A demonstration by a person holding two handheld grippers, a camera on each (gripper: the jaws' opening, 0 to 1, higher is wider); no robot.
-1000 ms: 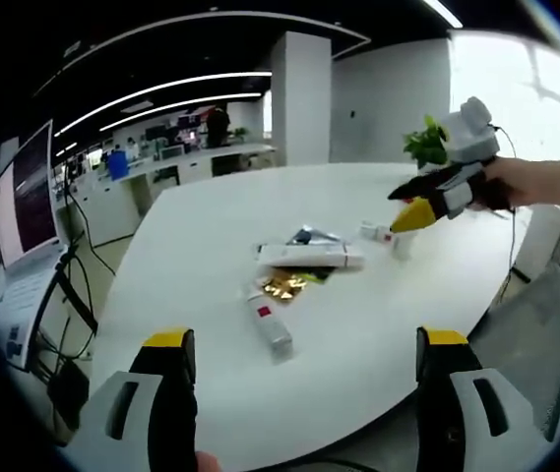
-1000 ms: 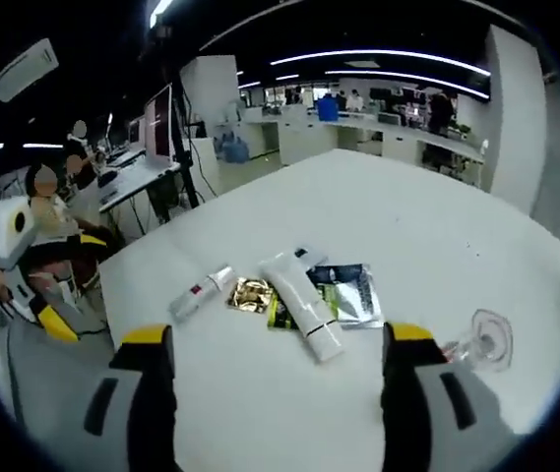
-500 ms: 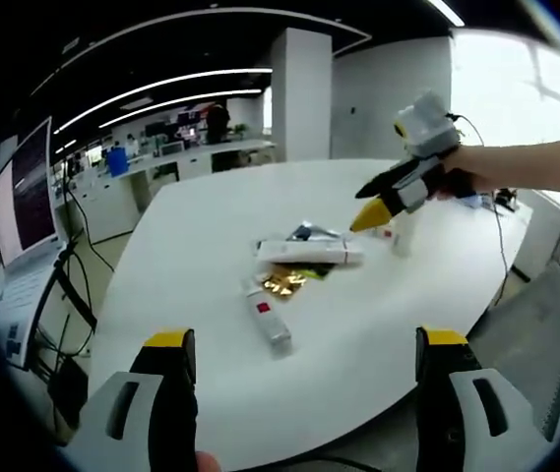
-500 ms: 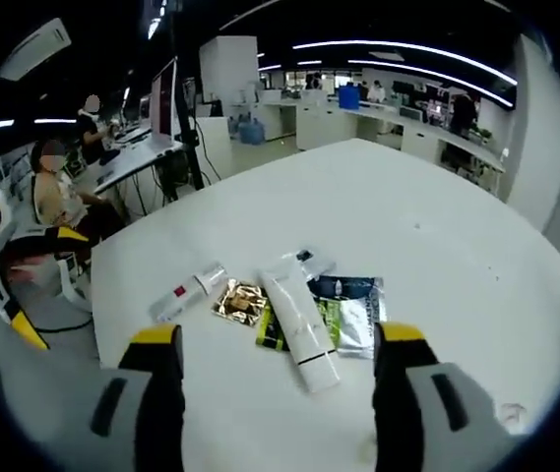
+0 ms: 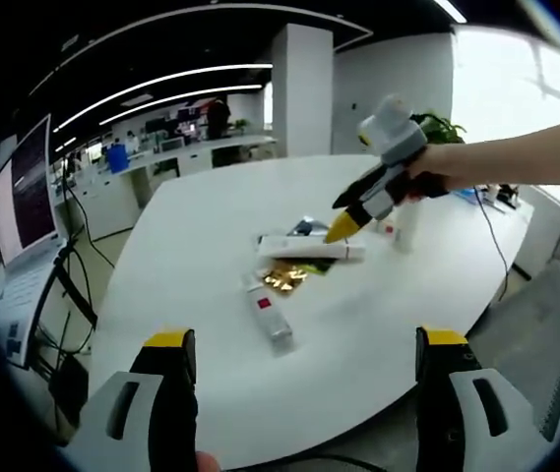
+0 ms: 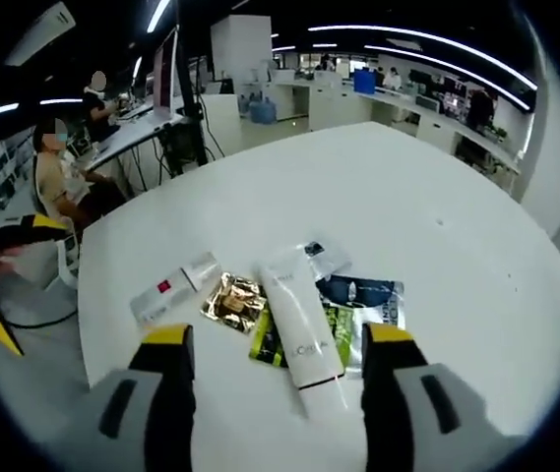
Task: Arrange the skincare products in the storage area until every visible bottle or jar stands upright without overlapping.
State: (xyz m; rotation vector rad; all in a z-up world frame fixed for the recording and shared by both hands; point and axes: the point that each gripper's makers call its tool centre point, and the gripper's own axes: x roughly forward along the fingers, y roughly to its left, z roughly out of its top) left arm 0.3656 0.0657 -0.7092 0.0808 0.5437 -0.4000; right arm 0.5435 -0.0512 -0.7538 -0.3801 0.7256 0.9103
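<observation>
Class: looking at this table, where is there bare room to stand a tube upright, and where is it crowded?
Bare white table lies beyond the pile, towards the far edge, and near the left gripper. It is crowded mid-table: the white tube lies across the sachets, with the gold sachet and small tube alongside.

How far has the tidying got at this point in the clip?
Hardly begun. Nothing looks done: the white tube lies flat across the sachets, and the small red-labelled bottle lies on its side on the table. In hand: the right tool hangs open over the white tube, holding nothing; the left tool is open at the table's edge. Left: separating and standing everything up.
</observation>
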